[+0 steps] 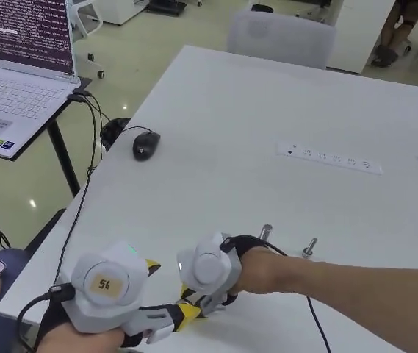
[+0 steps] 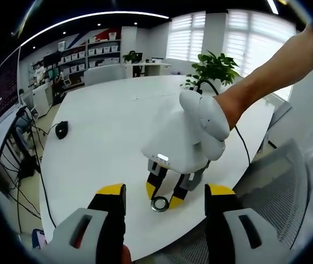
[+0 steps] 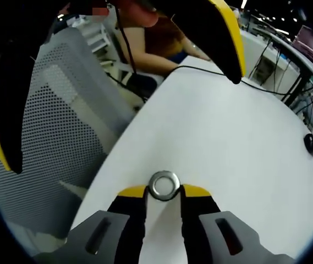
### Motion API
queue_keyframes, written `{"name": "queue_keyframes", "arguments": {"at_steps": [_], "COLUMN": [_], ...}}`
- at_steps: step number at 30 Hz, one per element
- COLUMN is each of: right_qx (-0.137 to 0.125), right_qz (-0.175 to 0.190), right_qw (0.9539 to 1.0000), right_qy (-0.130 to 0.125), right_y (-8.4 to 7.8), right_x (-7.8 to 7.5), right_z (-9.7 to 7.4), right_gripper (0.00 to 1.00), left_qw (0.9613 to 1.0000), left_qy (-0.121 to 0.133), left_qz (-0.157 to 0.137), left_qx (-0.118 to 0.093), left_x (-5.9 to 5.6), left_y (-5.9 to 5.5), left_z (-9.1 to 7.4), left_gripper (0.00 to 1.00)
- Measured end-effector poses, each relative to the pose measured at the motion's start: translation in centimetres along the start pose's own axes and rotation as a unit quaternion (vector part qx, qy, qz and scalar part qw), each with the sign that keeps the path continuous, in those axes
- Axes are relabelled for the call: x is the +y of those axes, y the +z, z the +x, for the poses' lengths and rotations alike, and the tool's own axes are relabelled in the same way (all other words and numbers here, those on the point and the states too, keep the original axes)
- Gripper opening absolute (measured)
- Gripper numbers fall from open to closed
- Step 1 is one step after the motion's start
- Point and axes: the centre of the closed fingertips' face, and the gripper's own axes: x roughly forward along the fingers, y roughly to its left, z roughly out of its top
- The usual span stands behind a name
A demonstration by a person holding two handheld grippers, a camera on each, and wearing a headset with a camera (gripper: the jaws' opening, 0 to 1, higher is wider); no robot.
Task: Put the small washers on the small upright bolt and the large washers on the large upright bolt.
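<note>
In the right gripper view we see the right hand-held gripper (image 3: 164,191) clamped on a metal washer (image 3: 164,185) — the ring sits between its yellow tips at the bottom centre of the frame, flat on the white surface (image 3: 228,137) near its edge. In the left gripper view the left hand-held gripper (image 2: 165,191) has its jaws wide apart, holding nothing, and the washer lies between and beyond them, low in the middle. In the head view, just right of centre and above the forearm (image 1: 341,283), stand the left bolt (image 1: 266,232) and the right bolt (image 1: 310,246), both upright — we cannot tell which is larger. A mouse (image 1: 145,144) lies at centre left and a power strip (image 1: 329,157) at right.
</note>
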Motion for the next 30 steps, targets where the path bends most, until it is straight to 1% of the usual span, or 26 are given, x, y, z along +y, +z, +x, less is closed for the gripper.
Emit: {"name": "queue_keyframes", "arguments": {"at_steps": [3,5,7,9,12,15,20,25,30], "right_qx": [0.003,0.008,0.011,0.018,0.02,0.021,0.02,0.014,0.009], "right_qz": [0.001,-0.001,0.007,0.016,0.031,0.066,0.103,0.133,0.145], "right_qw": [1.0,1.0,0.9999,0.9996,0.9991,0.997,0.9933,0.9891,0.9871], "right_qy": [-0.002,-0.004,-0.006,-0.012,-0.02,-0.034,-0.049,-0.061,-0.067], "right_y": [-0.1,-0.6,-1.1,-2.0,-3.5,-5.2,-7.4,-8.7,-9.3], "right_x": [0.1,0.3,0.4,0.4,0.5,0.5,0.6,0.8,0.9], "right_z": [-0.1,-0.3,-0.6,-1.1,-1.8,-2.8,-4.0,-4.7,-5.3], "right_gripper": [0.24,0.24,0.24,0.23,0.23,0.23,0.23,0.23,0.23], "left_qw": [1.0,1.0,1.0,1.0,0.9999,1.0,1.0,1.0,1.0], "left_qy": [0.003,0.005,0.007,0.008,0.007,0.006,-0.002,-0.006,-0.007], "left_qz": [0.0,-0.002,-0.003,-0.005,-0.007,-0.005,0.0,0.003,0.005], "left_qx": [0.001,0.0,-0.001,-0.002,-0.003,-0.003,-0.004,-0.004,-0.004], "left_x": [0.2,0.3,0.4,0.5,0.4,0.3,-0.2,-0.4,-0.4], "left_y": [-0.1,-0.1,-0.1,-0.1,-0.1,0.0,0.4,0.6,0.8], "left_z": [-0.1,-0.2,-0.3,-0.3,-0.2,0.0,0.5,0.7,0.7], "left_gripper": [0.57,0.57,0.57,0.57,0.57,0.57,0.57,0.57,0.57]}}
